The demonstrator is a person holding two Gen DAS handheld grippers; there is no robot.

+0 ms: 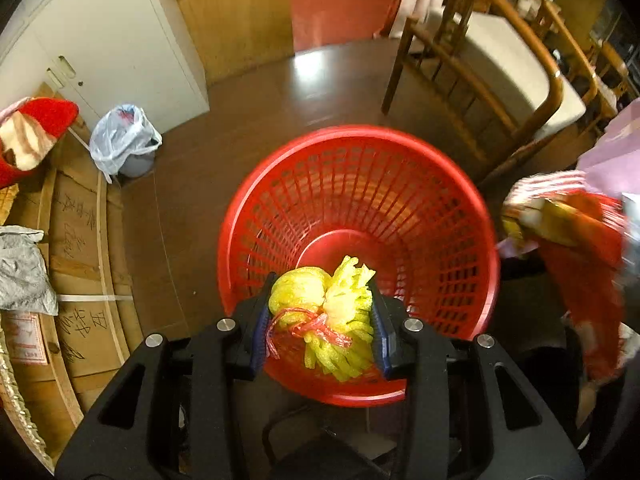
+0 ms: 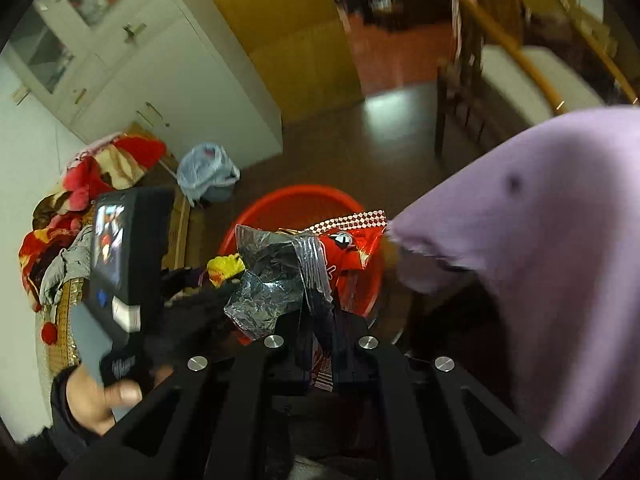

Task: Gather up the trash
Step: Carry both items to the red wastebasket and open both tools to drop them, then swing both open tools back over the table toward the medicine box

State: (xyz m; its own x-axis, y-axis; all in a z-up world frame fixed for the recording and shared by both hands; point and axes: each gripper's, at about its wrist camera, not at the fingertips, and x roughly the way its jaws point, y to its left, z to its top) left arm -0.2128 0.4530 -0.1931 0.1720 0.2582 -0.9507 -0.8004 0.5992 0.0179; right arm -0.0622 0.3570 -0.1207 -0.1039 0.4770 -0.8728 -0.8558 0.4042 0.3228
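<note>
**Two handfuls of trash arrive over the red basket**

A round red plastic basket with slotted lattice walls (image 1: 452, 216) stands on the dark brown floor and is the landmark for everything here. Its solid red bottom looks bare; nothing appears to lie in it yet.

Directly above the basket's near rim, the left gripper (image 1: 322, 314) points steeply down. Its blue-padded jaws are clamped on a bundle of yellow foam netting tangled with a strand of red netting (image 1: 320, 304). Held there, the bundle would likely fall straight into the basket if let go.

Beside the basket, on its right, the right gripper (image 2: 320, 312) has its jaws pinched together on a crumpled red snack wrapper with a silver foil lining (image 2: 296, 268). The wrapper stands up from the jaws over the basket's rim, probably awaiting the same drop.

A lilac sleeve (image 2: 540, 260) crowds the right of that view.

Beyond the basket, on its left, a small grey bin lined with a pale plastic bag (image 1: 124, 140) stands against a white cabinet (image 1: 104, 36); its contents are hidden.
</note>
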